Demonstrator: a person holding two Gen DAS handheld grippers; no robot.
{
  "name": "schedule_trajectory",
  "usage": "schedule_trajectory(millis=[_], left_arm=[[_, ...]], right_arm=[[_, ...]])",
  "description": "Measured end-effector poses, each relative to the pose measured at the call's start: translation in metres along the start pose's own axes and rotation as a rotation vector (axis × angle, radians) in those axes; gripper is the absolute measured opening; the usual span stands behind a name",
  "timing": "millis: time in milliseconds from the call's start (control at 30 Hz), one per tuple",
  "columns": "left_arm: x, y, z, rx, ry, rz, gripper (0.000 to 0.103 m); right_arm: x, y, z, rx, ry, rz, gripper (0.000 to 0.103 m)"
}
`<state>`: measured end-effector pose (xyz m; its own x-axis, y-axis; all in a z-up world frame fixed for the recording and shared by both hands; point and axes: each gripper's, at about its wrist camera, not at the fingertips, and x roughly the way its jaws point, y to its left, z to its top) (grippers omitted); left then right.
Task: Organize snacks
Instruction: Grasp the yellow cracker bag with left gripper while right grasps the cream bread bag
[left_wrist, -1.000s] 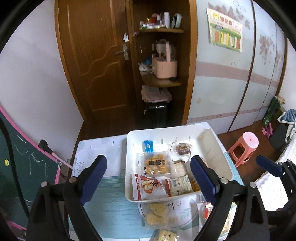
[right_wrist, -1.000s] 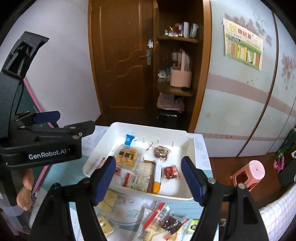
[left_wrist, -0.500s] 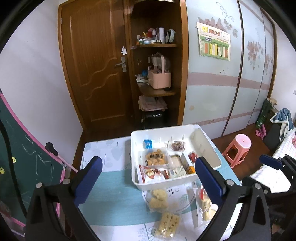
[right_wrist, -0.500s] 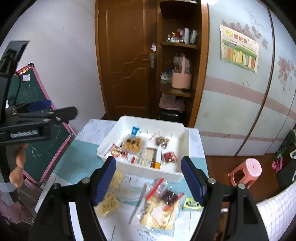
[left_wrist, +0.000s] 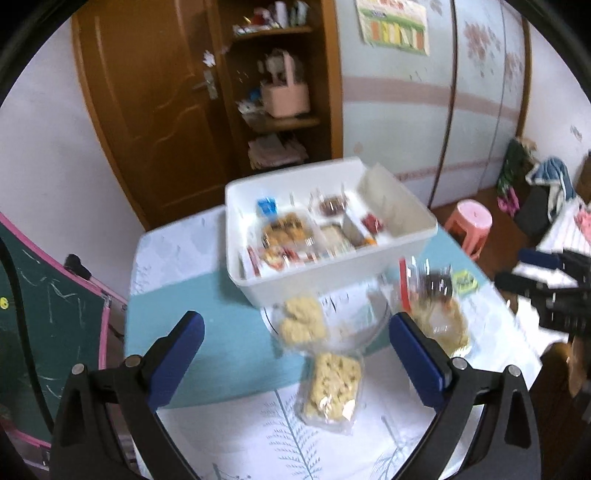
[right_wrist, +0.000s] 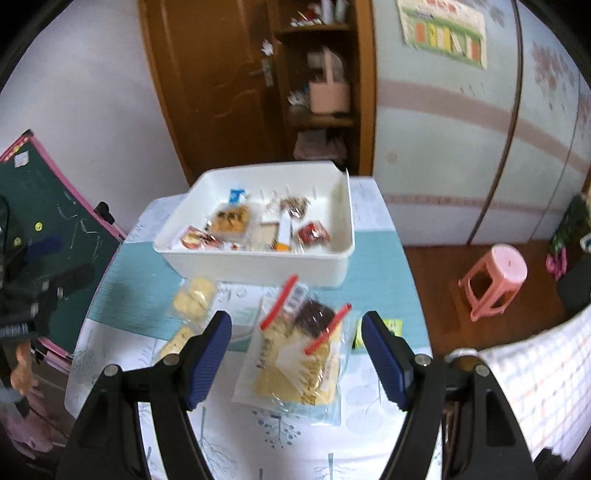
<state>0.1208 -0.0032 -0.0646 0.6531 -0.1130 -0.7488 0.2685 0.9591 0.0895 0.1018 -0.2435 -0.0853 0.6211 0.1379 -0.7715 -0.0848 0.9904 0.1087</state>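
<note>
A white bin (left_wrist: 343, 275) (right_wrist: 258, 264) holding several snack packets stands at the table's far side. In front of it lie two clear packs of pale biscuits (left_wrist: 303, 321) (left_wrist: 332, 387), clear bags with red zip strips (right_wrist: 299, 350) (left_wrist: 432, 310) and a small yellow-green packet (right_wrist: 393, 326) (left_wrist: 464, 282). My left gripper (left_wrist: 295, 345) is open and empty above the biscuit packs. My right gripper (right_wrist: 295, 347) is open and empty, its jaws either side of the zip bags, above them. The right gripper also shows in the left wrist view (left_wrist: 546, 284).
The table (left_wrist: 221, 325) has a teal and white cloth. A chalkboard with a pink frame (left_wrist: 44, 325) leans at the left. A pink stool (right_wrist: 495, 277) stands on the floor at the right. A wooden door and corner shelves are behind.
Both grippers have pulled back from the bin, then dropped closer to the table. The loose packs in front of the bin now lie between the open jaws.
</note>
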Motion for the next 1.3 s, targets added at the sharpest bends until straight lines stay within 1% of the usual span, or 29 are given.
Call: schedule_trajectory(millis=[133, 200, 233, 300, 367, 467, 567, 633, 833, 900, 933, 967, 1033, 1067, 1133, 1233, 1267, 1300], left_arm=[[0.034, -0.015, -0.029, 0.027, 0.060, -0.008, 0.100], [0.055, -0.021, -0.044, 0.016, 0.101, -0.014, 0.100], [0.069, -0.024, -0.054, 0.001, 0.134, -0.019, 0.100], [0.086, -0.028, -0.065, -0.018, 0.176, -0.022, 0.100], [0.104, -0.030, -0.075, -0.030, 0.211, -0.003, 0.100], [0.119, -0.033, -0.082, -0.038, 0.228, 0.025, 0.100], [0.129, -0.032, -0.083, -0.058, 0.240, 0.018, 0.100], [0.134, -0.032, -0.082, -0.067, 0.252, 0.008, 0.100], [0.148, -0.034, -0.090, -0.088, 0.295, -0.016, 0.100], [0.152, -0.034, -0.092, -0.097, 0.308, -0.021, 0.100], [0.153, -0.032, -0.093, -0.111, 0.305, -0.031, 0.100], [0.154, -0.032, -0.093, -0.117, 0.307, -0.033, 0.100], [0.155, -0.030, -0.094, -0.131, 0.305, -0.040, 0.100], [0.156, -0.030, -0.094, -0.132, 0.302, -0.038, 0.100], [0.155, -0.030, -0.096, -0.135, 0.293, -0.035, 0.100], [0.154, -0.031, -0.100, -0.143, 0.273, -0.028, 0.100], [0.153, -0.031, -0.102, -0.148, 0.263, -0.025, 0.098], [0.152, -0.031, -0.104, -0.153, 0.251, -0.020, 0.091]], right_arm=[[0.030, -0.009, -0.018, 0.014, 0.040, -0.011, 0.073], [0.045, -0.011, -0.025, 0.024, 0.064, -0.001, 0.073], [0.050, -0.011, -0.028, 0.028, 0.070, 0.000, 0.073], [0.065, -0.011, -0.034, 0.044, 0.081, -0.001, 0.073], [0.074, -0.012, -0.035, 0.066, 0.083, -0.006, 0.073], [0.085, -0.018, -0.034, 0.130, 0.068, -0.001, 0.073], [0.095, -0.026, -0.029, 0.201, 0.060, -0.002, 0.073], [0.102, -0.028, -0.026, 0.226, 0.055, -0.009, 0.073], [0.122, -0.021, -0.020, 0.218, 0.064, -0.033, 0.073], [0.128, -0.018, -0.022, 0.195, 0.067, -0.063, 0.073], [0.131, -0.015, -0.023, 0.174, 0.061, -0.083, 0.073], [0.133, -0.014, -0.024, 0.164, 0.058, -0.092, 0.068], [0.133, -0.014, -0.028, 0.151, 0.035, -0.102, 0.063], [0.131, -0.014, -0.029, 0.151, 0.024, -0.100, 0.055], [0.128, -0.015, -0.032, 0.149, 0.006, -0.106, 0.045], [0.126, -0.017, -0.035, 0.156, -0.011, -0.092, 0.043], [0.124, -0.017, -0.038, 0.154, -0.018, -0.091, 0.043], [0.123, -0.017, -0.039, 0.154, -0.022, -0.090, 0.043]])
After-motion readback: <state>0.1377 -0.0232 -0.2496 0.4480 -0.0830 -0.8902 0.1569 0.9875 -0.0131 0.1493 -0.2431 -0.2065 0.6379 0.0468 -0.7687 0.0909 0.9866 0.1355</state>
